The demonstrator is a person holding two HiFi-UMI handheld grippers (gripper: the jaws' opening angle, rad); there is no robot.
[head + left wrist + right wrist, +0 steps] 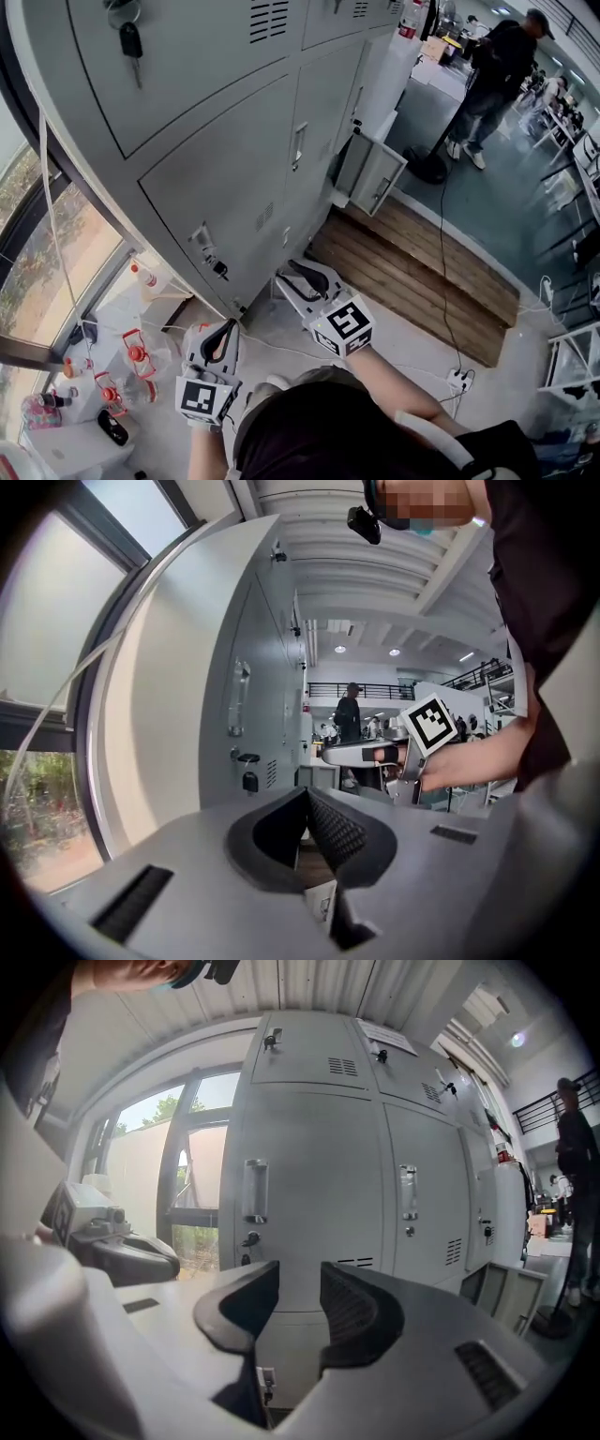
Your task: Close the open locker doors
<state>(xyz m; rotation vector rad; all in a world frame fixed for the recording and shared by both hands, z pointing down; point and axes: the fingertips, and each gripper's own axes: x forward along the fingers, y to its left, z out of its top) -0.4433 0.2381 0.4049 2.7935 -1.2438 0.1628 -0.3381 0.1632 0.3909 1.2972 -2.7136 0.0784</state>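
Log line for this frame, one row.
left claw: shut, empty | right claw: open, empty, facing lockers | small locker door: open, bottom row, untouched

The tall metal lockers [234,122] are plain light grey, as is the small open locker door [370,173]. The slatted wooden pallet [412,272] is brown. The left gripper [223,330] and right gripper [295,274] are pale grey, with black ribbed pads [352,1312] and black-and-white square markers [349,322]. The standing person [492,66] wears black over blue jeans.

Grey left claw [226,326] and right claw [291,276] have black ribbed pads [352,1312] and black-and-white marker cubes [345,324].
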